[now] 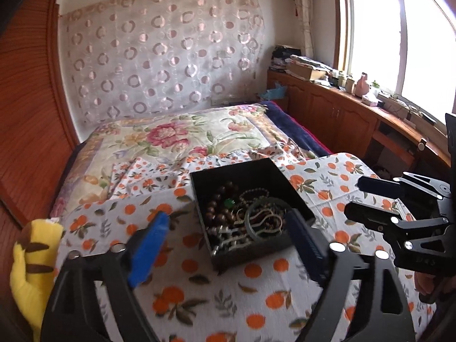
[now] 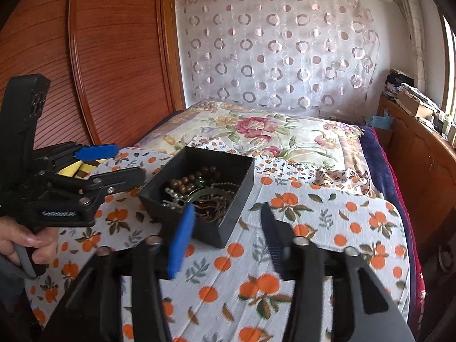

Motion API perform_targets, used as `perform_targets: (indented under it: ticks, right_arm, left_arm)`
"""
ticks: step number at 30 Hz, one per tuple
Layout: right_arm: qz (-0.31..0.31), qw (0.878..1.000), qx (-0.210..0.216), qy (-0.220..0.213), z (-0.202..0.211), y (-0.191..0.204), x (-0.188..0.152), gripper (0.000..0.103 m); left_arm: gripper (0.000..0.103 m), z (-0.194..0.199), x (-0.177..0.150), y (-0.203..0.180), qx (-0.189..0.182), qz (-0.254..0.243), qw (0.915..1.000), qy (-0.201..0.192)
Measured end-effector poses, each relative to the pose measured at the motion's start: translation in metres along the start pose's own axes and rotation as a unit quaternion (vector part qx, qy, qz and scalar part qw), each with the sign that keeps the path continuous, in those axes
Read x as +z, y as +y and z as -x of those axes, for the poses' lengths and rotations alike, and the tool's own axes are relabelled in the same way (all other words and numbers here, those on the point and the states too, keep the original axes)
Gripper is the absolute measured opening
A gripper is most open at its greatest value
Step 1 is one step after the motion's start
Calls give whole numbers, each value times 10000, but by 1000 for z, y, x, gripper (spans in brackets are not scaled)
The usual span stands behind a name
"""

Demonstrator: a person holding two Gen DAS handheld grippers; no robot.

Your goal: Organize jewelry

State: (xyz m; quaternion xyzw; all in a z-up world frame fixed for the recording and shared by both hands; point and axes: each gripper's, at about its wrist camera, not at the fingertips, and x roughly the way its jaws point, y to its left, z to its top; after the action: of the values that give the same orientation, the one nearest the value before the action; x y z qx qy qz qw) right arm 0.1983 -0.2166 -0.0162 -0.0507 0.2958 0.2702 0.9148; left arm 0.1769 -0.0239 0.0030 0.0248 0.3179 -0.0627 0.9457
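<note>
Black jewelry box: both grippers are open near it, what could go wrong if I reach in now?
1. In the black box the brown bead strand, the green bangle and the thin chains lie tangled; pulling one would probably drag the others out.
2. The box sits on a wrinkled orange-print cloth over soft bedding; a push from the left gripper or right gripper could tip or slide it.

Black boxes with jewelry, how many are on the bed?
1. The black box sits on the orange-print cloth, between the left gripper and right gripper.
</note>
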Motion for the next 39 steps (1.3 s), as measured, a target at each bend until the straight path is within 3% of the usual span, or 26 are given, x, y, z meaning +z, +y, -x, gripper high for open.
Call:
perform_targets:
  ticks: [6,10,18,24,39]
  right_arm:
    - [-147,9993,-216,-281,30,11,-8,93]
    - [-302,9977,-361,-488,54,16,-12,99]
    - [-508,9925,-792,-775,96,24,-21,100]
    - [-640,9900,-856,-921,109,27,-28,100]
    - [-649,9898,-844,-949,113,27,-29,100]
  left_arm:
    - [95,40,-17,0,266,175,9995,-46]
    - [95,65,-26,-1,369,256,9989,-125]
    - [95,110,-44,-1,485,380,9975,-351]
    - [95,127,-54,0,550,366,9968,-457]
    - [95,135,-58,3,574,398,9963,-494]
